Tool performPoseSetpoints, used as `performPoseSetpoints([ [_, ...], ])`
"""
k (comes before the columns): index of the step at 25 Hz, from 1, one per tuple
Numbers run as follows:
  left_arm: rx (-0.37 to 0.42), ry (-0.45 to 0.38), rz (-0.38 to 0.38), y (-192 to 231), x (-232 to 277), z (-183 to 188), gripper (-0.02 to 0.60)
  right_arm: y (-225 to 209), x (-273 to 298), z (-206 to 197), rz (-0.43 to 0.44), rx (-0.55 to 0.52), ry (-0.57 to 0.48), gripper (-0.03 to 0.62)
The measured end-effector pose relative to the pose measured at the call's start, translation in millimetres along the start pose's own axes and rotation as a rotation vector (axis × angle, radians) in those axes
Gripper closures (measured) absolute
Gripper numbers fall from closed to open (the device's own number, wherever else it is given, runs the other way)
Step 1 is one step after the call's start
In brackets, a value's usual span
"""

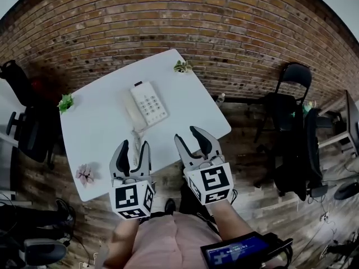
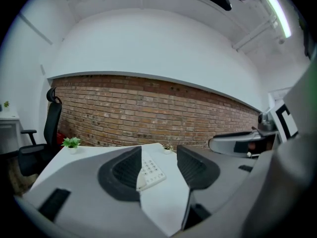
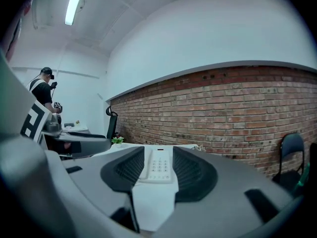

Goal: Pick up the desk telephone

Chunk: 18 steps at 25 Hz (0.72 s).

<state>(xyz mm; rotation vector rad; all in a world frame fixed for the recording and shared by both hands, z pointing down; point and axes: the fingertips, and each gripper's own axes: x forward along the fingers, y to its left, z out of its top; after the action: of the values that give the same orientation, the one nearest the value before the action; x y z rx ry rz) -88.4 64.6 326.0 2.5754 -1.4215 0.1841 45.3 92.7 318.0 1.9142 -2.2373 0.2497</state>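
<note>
A white desk telephone (image 1: 147, 103) with a keypad lies on the white table (image 1: 106, 133), its handset along its left side and a coiled cord trailing toward the near edge. My left gripper (image 1: 135, 148) is over the table's near edge, open, nothing between its fingers. My right gripper (image 1: 189, 135) is beside it to the right, also open and empty. Both point at the phone from a distance. In the left gripper view the desk telephone (image 2: 150, 171) shows between the jaws, far ahead. In the right gripper view the desk telephone (image 3: 159, 166) lies centred in the gap.
Small potted plants stand at the table's left corner (image 1: 66, 102) and far corner (image 1: 182, 66); a pink flower (image 1: 85, 174) lies near the front left. Black office chairs (image 1: 286, 102) stand to the right and at the left (image 1: 25, 128). A brick wall (image 1: 224, 32) rises behind. A person stands far off (image 3: 43, 90).
</note>
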Motion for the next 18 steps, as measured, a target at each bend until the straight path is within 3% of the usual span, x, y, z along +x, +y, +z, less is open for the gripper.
performPoseSetpoints([
  [8, -0.044, 0.044, 0.141, 22, 77, -4, 0.351, -50, 89, -4, 0.132, 0.033, 0.043, 0.41],
  [18, -0.062, 0.014, 0.319, 49, 128, 29, 0.345, -72, 175, 36, 0.327, 0.01, 0.021, 0.405],
])
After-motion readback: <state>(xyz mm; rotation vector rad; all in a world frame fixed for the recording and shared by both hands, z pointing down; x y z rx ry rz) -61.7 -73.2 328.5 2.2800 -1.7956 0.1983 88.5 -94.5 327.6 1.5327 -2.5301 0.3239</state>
